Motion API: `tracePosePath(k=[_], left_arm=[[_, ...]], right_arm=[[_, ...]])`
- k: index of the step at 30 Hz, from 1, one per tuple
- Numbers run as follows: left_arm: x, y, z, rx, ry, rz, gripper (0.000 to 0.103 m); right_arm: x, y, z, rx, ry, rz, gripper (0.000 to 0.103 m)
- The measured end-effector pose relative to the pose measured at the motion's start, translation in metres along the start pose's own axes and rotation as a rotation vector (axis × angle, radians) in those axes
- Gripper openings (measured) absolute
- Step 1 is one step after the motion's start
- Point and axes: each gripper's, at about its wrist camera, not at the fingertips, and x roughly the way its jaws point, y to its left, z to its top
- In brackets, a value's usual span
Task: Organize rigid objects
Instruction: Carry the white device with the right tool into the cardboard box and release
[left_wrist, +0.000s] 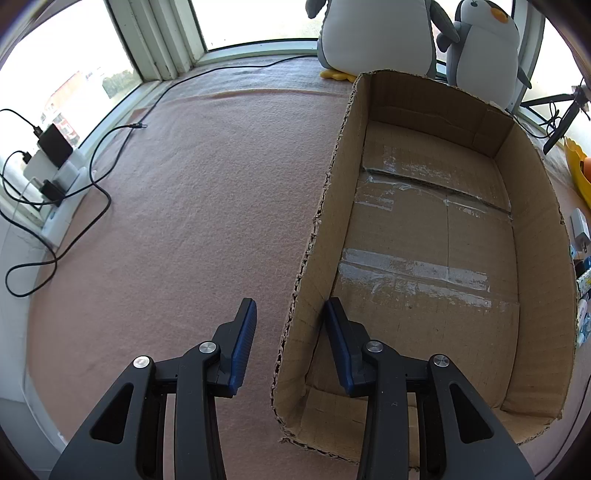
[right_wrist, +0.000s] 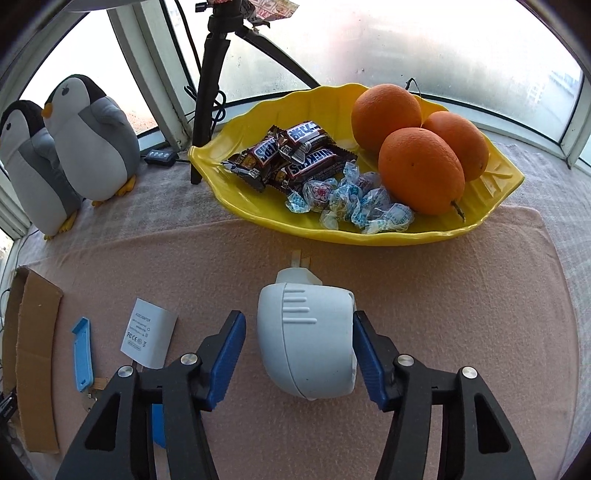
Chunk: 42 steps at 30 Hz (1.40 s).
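Note:
An empty cardboard box (left_wrist: 436, 236) lies on the pink cloth in the left wrist view. My left gripper (left_wrist: 290, 310) is open and empty, with its fingers either side of the box's near left wall. In the right wrist view a white plug adapter (right_wrist: 306, 339) lies on the cloth with its prongs pointing away. My right gripper (right_wrist: 299, 325) is open around it; the right pad touches or nearly touches it and the left pad stands apart. A white flat adapter (right_wrist: 147, 332) and a blue clip (right_wrist: 82, 354) lie to the left.
A yellow leaf-shaped dish (right_wrist: 491, 206) holds three oranges (right_wrist: 421, 170), Snickers bars (right_wrist: 295, 155) and wrapped candies. Two plush penguins (right_wrist: 88, 136) and a black tripod (right_wrist: 214, 74) stand by the window. Cables and chargers (left_wrist: 55, 162) lie at the far left. The box edge (right_wrist: 33, 350) shows left.

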Motion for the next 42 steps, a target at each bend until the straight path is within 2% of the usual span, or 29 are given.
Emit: tracePosePath(k=[1, 13, 23, 33, 42], left_arm=[[0.0, 0.0, 0.0, -0.001, 0.0, 0.0, 0.037], [0.0, 0.0, 0.0, -0.003, -0.001, -0.002, 0.037], [0.0, 0.001, 0.0, -0.011, -0.003, -0.016, 0.037], [0.001, 0.003, -0.001, -0.02, -0.007, -0.03, 0.037], [0.0, 0.002, -0.002, -0.023, -0.018, -0.026, 0.037]], right_arm=[[0.002, 0.0, 0.0, -0.007, 0.007, -0.015, 0.045], [-0.007, 0.002, -0.01, -0.006, -0.005, 0.014, 0.044], [-0.055, 0.03, -0.026, -0.044, -0.076, 0.072, 0.044], [-0.122, 0.118, -0.04, -0.203, -0.155, 0.227, 0.044], [-0.148, 0.217, -0.069, -0.381, -0.162, 0.367, 0.044]])
